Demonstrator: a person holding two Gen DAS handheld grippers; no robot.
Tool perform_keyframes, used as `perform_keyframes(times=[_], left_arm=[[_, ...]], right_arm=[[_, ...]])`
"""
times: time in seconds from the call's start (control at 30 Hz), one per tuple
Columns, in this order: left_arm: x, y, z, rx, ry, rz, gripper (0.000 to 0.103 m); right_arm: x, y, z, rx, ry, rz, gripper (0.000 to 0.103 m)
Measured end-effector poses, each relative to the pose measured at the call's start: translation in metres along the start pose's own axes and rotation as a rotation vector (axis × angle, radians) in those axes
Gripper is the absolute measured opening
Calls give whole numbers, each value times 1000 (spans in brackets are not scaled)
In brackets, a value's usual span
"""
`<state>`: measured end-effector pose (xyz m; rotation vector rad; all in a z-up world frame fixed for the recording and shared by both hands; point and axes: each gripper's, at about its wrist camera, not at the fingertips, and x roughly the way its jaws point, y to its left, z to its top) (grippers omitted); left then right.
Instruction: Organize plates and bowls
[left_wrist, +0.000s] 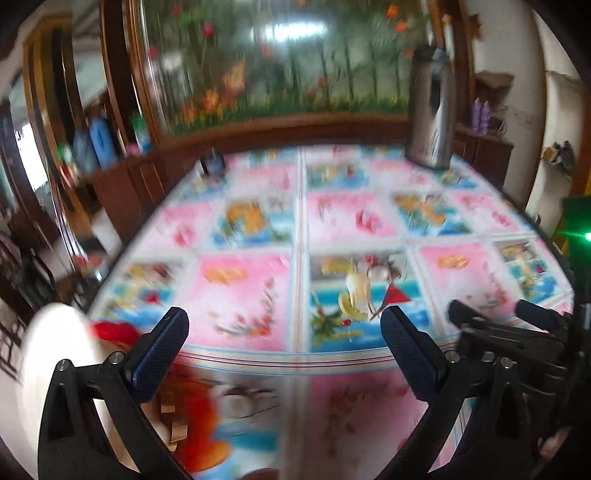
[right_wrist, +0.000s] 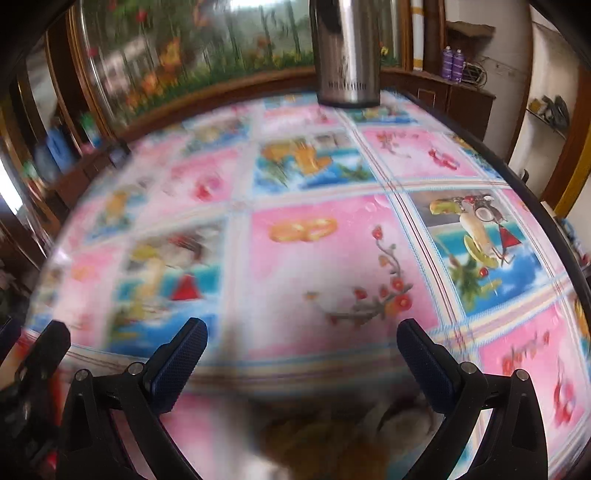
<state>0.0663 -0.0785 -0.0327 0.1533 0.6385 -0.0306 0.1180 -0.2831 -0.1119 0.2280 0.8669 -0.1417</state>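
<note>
Only my left view is showing a white plate (left_wrist: 55, 354), blurred beside my left claw (left_wrist: 284, 332); both it and my right claw (right_wrist: 301, 341) are gaping, released, over the tablecloth (right_wrist: 325, 266).

— Any writing you can read here?

— Hardly. The steel flask (right_wrist: 347, 55) at the top centre of the right wrist view has a line of dark lettering near its base, but it is too smeared to spell out.

— And the tablecloth (right_wrist: 332, 266)?

— Its pink panel at the lower right of that view carries red script, possibly a word, though no letter comes clear. In the left wrist view everything is blurred; nothing reads.
</note>
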Motion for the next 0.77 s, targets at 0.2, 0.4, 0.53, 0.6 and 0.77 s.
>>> perform_keyframes(times=[0.2, 0.4, 0.53, 0.6, 0.77], left_arm=[[-65, 74, -8, -140, -43, 44, 103], [-100, 140, -30, -225, -48, 208, 103], [-107, 168, -46, -265, -35, 238, 103], [-107, 178, -52, -287, -21, 239, 103], [-108, 201, -67, -339, -4, 265, 103]], right_arm=[[-77, 77, -13, -191, -159, 124, 103], [-131, 139, -35, -298, -304, 194, 103], [-148, 168, -48, -363, -322, 216, 103], [-153, 182, -55, -387, -311, 238, 103], [-162, 208, -75, -463, -308, 245, 102]])
